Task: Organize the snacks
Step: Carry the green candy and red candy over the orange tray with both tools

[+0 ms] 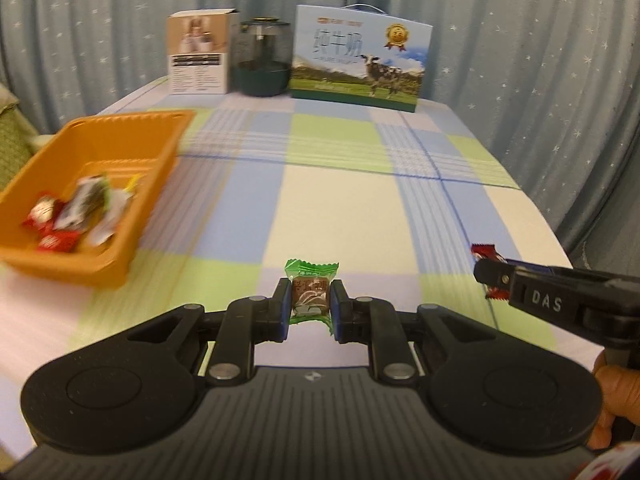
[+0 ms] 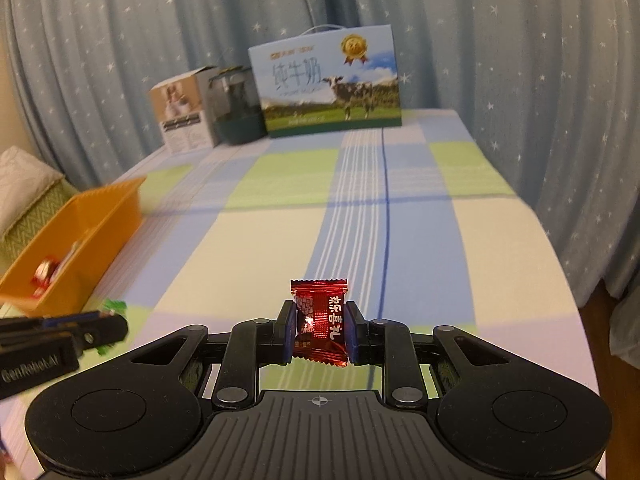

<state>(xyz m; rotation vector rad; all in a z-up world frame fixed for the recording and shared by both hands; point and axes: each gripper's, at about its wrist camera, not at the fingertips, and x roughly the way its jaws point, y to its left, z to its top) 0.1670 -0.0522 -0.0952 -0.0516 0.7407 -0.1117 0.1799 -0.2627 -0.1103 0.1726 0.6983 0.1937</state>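
My left gripper (image 1: 310, 299) is shut on a green-wrapped candy (image 1: 311, 294), held above the checked tablecloth. To its left stands an orange tray (image 1: 120, 136) holding several wrapped snacks (image 1: 76, 212). My right gripper (image 2: 320, 326) is shut on a red-wrapped candy (image 2: 320, 322). The left wrist view shows that right gripper (image 1: 486, 274) at the right edge, with the red candy (image 1: 482, 251) poking out of it. Low on the left of the right wrist view, the left gripper (image 2: 112, 322) comes in with the green candy (image 2: 114, 306), just short of the orange tray (image 2: 100, 216).
At the table's far end stand a small white and brown box (image 1: 198, 54), a dark jar with a lid (image 1: 262, 58) and a milk carton box with a cow picture (image 1: 360, 60). Starred curtains hang behind. A cushion (image 2: 24, 184) lies left of the table. A hand (image 1: 616, 396) grips the right tool.
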